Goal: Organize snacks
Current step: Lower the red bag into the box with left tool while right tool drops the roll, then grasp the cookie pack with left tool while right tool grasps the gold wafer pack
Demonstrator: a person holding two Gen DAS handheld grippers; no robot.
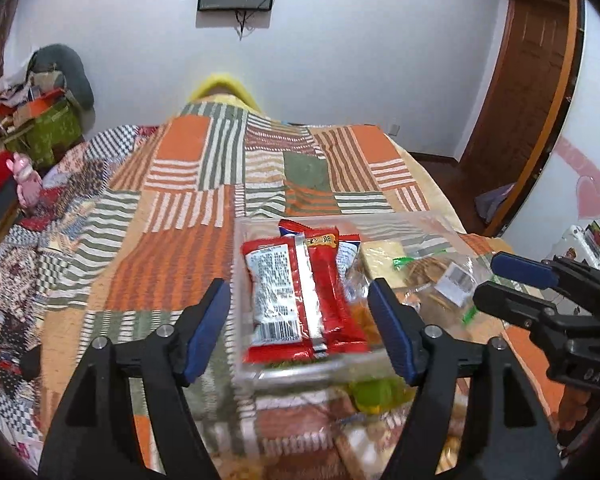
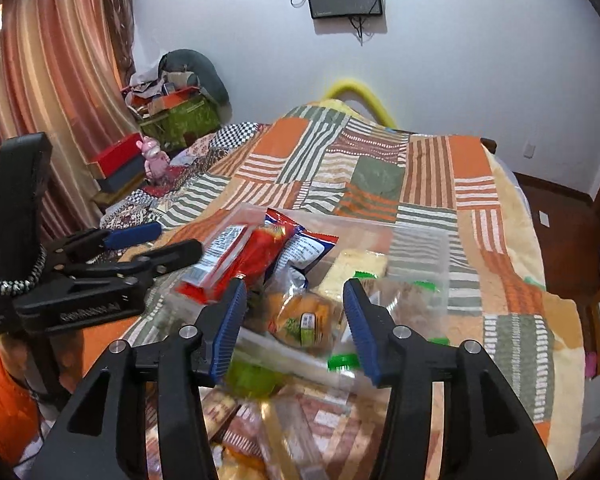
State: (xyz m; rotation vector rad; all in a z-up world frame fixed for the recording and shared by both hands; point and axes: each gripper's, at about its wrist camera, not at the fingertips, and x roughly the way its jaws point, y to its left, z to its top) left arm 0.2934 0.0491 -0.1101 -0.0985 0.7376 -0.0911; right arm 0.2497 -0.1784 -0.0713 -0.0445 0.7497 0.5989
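Already, several snacks are lying in the clear bin (image 1: pixel 432 220) on the bedspread (image 1: pixel 180 168), red packets (image 1: pixel 296 296) on top. More packets (image 2: pixel 252 432) are waiting outside its near edge. Left gripper (image 1: pixel 300 320) and right gripper (image 2: pixel 296 320) are hovering wide, holding nothing.

We see the clear plastic bin (image 1: pixel 440 224) on the patchwork striped blanket (image 1: pixel 180 184) packed with red foil snack packets (image 1: pixel 300 292) at its left; its far right corner holds less. Blanket left of and beyond the bin lies open. Loose wrapped snacks (image 2: pixel 260 432) crowd the near side.
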